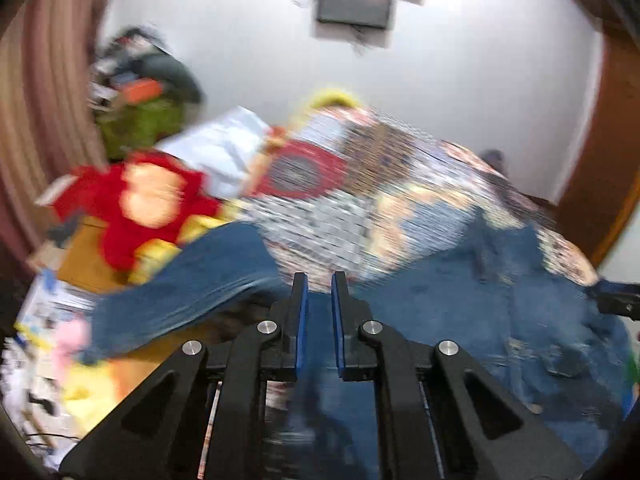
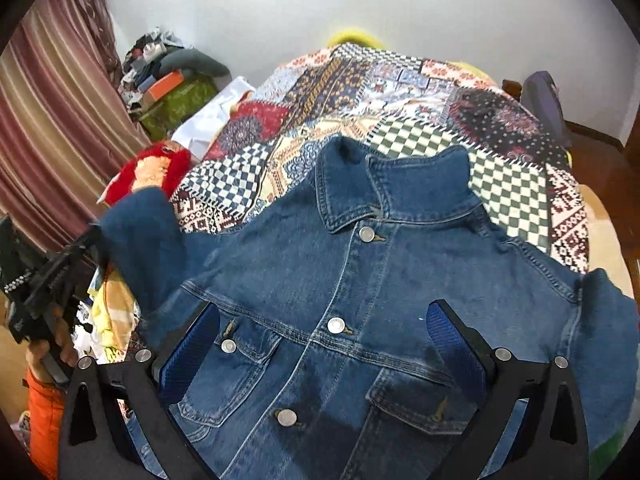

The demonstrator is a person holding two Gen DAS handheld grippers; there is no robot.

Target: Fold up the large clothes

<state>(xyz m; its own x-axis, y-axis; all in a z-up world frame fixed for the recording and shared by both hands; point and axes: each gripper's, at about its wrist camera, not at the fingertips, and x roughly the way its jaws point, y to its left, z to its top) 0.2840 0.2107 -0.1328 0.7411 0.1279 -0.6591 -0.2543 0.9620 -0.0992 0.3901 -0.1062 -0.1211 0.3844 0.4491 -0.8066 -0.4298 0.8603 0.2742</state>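
The denim jacket point(image 2: 360, 300) lay front up on the bed point(image 2: 512, 196), buttoned, its collar at twelve o'clock from the right gripper point(image 2: 324, 320) and its hem toward six, so the long axis ran straight away from that camera. The right gripper hovered over the chest with its jaws spread wide, one at nine o'clock and the other at three, holding nothing.

The left gripper point(image 1: 319, 292) had its jaws nearly closed, with blue cloth between them; it appeared to be pinching the left sleeve point(image 2: 140, 240), which stood lifted off the bed at about nine o'clock in the right view. The left view was badly smeared, so how firm that grip was could not be told.

The fold probably turned on that sleeve: it lay to the side of the body, and the left hand was plainly nearer, with the chest lying toward three o'clock from it.
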